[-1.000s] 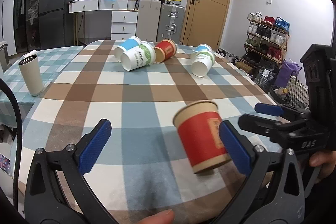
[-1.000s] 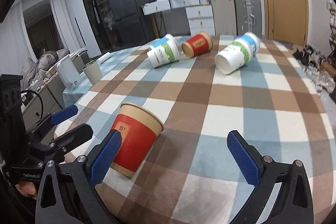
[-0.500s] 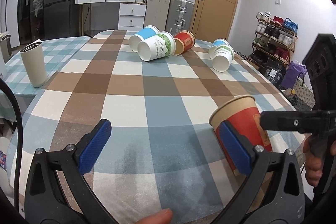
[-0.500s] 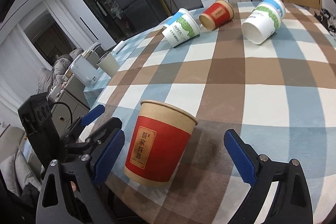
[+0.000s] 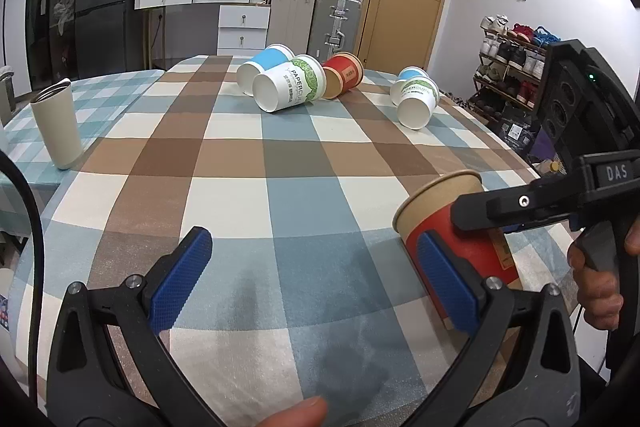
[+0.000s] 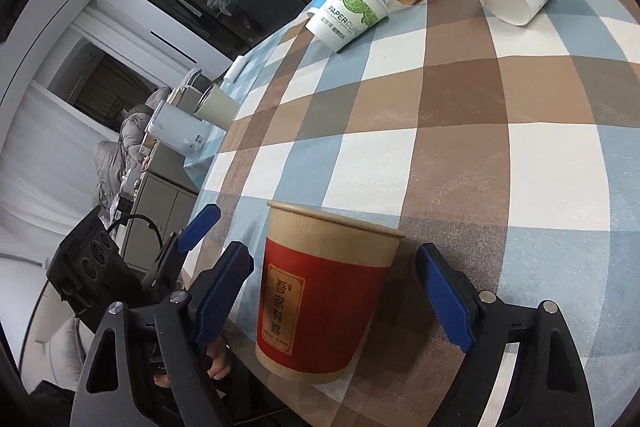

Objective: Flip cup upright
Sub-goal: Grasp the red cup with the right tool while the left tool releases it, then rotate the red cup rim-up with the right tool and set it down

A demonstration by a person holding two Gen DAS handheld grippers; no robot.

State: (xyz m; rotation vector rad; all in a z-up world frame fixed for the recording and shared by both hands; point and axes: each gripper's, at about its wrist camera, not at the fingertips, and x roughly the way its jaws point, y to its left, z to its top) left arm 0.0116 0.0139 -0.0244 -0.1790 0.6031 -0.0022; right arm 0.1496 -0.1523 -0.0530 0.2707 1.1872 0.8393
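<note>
A red and tan paper cup [image 6: 324, 295] stands mouth up near the front edge of the checked table, between the fingers of my right gripper [image 6: 340, 303]. The blue pads stand a little off the cup on both sides, so the jaws are open around it. In the left wrist view the same cup [image 5: 452, 239] sits at the right, partly behind my left gripper's right finger, with the right gripper's black finger across it. My left gripper [image 5: 316, 283] is open and empty, to the left of the cup.
Several paper cups lie on their sides at the far end: a white and green one [image 5: 290, 89], a red one [image 5: 346, 75], another white one [image 5: 416, 101]. A beige tumbler [image 5: 56, 123] stands at the left. The table's right edge [image 5: 516, 155] is close to the cup.
The red cup went from tilted to standing upright. My right gripper moved in around it. My left gripper drew back to the left, away from the cup.
</note>
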